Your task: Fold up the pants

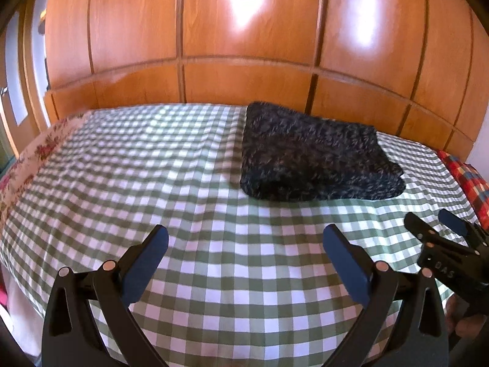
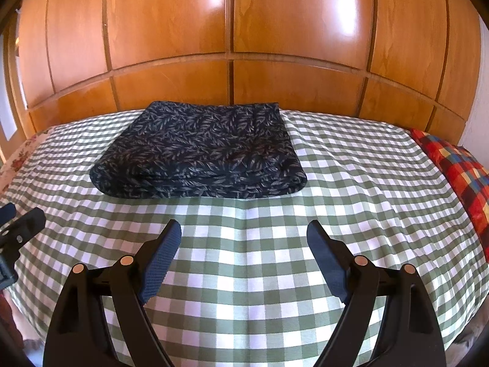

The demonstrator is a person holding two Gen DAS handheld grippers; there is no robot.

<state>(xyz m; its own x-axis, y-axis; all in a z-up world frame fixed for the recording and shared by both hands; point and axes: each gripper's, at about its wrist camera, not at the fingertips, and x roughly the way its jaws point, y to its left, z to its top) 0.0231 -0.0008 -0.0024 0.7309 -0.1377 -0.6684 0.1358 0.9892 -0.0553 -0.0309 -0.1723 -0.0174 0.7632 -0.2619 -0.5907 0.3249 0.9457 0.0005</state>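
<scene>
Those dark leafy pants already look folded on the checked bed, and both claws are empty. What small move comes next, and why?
Probably just draw both claws back. The pants lie in a neat folded stack on the checked bedspread, while the left claw and right claw hover open, apart from the fabric, so nothing seems left to fold.

Navy leaf-print pants (image 2: 198, 153) — green-checked bedcover (image 2: 351, 183)

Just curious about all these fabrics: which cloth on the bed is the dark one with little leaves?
The folded pants, navy with pale leaves, lying on the green-checked bedspread. The red plaid cloth sits at the right edge.
</scene>
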